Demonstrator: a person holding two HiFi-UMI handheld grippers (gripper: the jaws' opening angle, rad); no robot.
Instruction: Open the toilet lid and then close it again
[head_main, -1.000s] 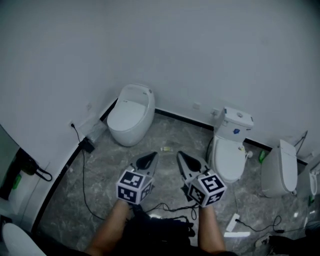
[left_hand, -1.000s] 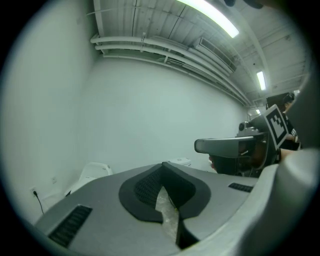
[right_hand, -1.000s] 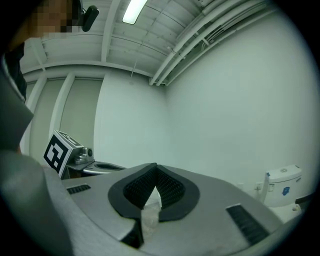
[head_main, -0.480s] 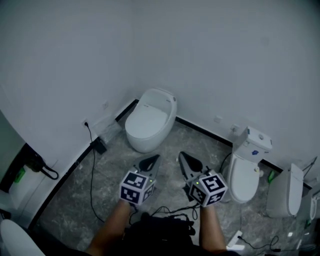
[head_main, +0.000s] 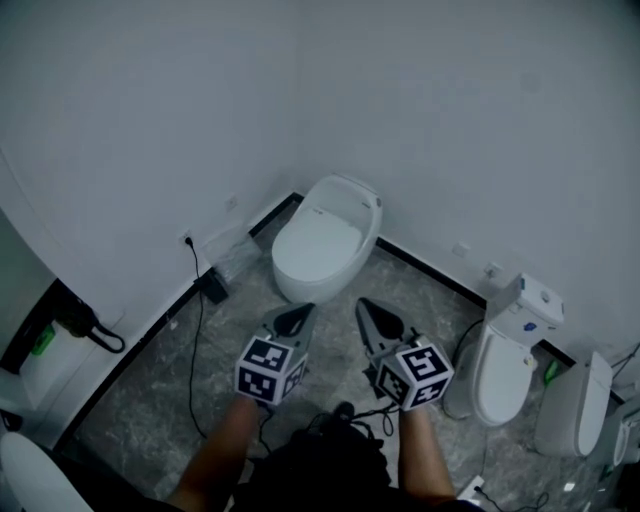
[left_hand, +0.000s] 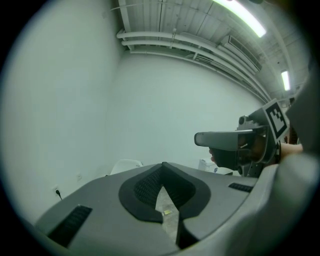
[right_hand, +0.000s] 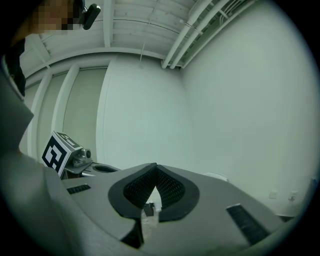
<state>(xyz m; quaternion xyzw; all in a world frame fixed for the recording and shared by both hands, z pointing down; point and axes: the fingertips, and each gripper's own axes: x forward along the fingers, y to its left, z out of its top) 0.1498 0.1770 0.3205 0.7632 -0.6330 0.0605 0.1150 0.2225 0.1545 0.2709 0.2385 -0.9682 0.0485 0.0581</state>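
A rounded white toilet (head_main: 325, 240) stands in the room's corner with its lid (head_main: 318, 246) down. My left gripper (head_main: 296, 316) and right gripper (head_main: 376, 314) are held side by side, a short way in front of the bowl and touching nothing. Both are shut with nothing between the jaws. In the left gripper view the left gripper (left_hand: 162, 173) has its pads together, with the toilet (left_hand: 125, 165) small beyond it and the right gripper (left_hand: 235, 145) alongside. The right gripper view shows the right gripper (right_hand: 155, 176) shut too, beside the left one's marker cube (right_hand: 57, 152).
A toilet with a cistern (head_main: 505, 360) stands along the right wall and another white toilet (head_main: 570, 405) beyond it. A black power adapter (head_main: 212, 288) with its cable lies by the left wall. More cables (head_main: 345, 415) trail on the marbled floor near the person's feet.
Both grippers, still shut, have moved toward the corner toilet. It now sits straight ahead of them instead of off to the upper left, and the other toilets have slid to the right edge.
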